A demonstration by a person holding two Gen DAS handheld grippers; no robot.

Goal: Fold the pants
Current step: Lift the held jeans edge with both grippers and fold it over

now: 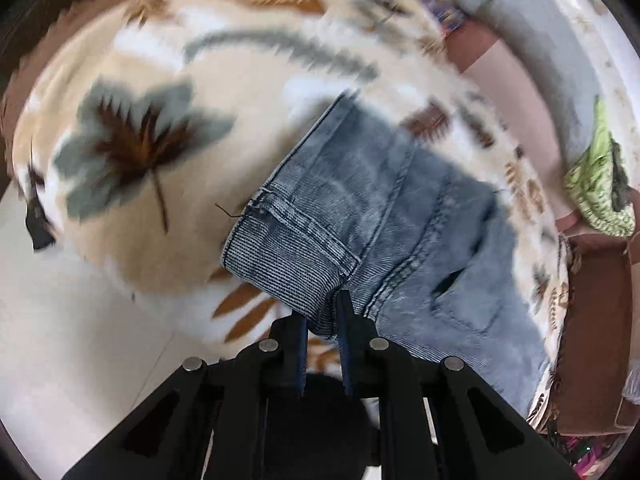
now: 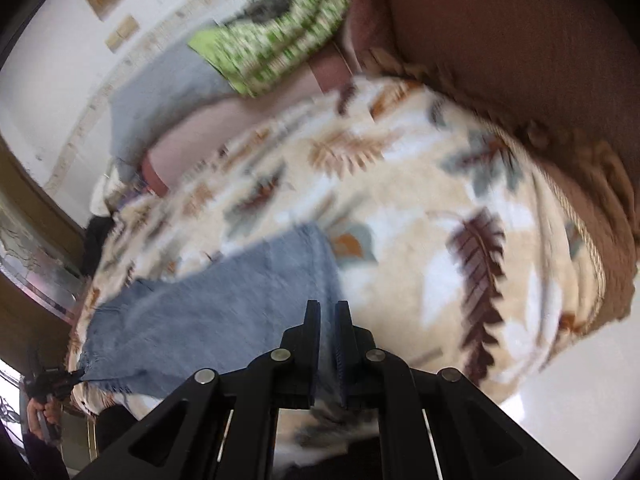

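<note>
We pinch the jeans (image 1: 360,200) in both tools, left (image 1: 323,320) at the hem, right (image 2: 328,332) on the denim, lifting them off the blanket (image 1: 160,60) to fold.

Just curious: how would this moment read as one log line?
left gripper: shut on jeans hem | right gripper: shut on jeans | surface: leaf-print blanket

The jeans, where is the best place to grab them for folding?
Grab the jeans by the hemmed cuff, coming from above at its open edge. That thick stitched band hangs free of the leaf blanket. Both tongs already pinch denim.
</note>
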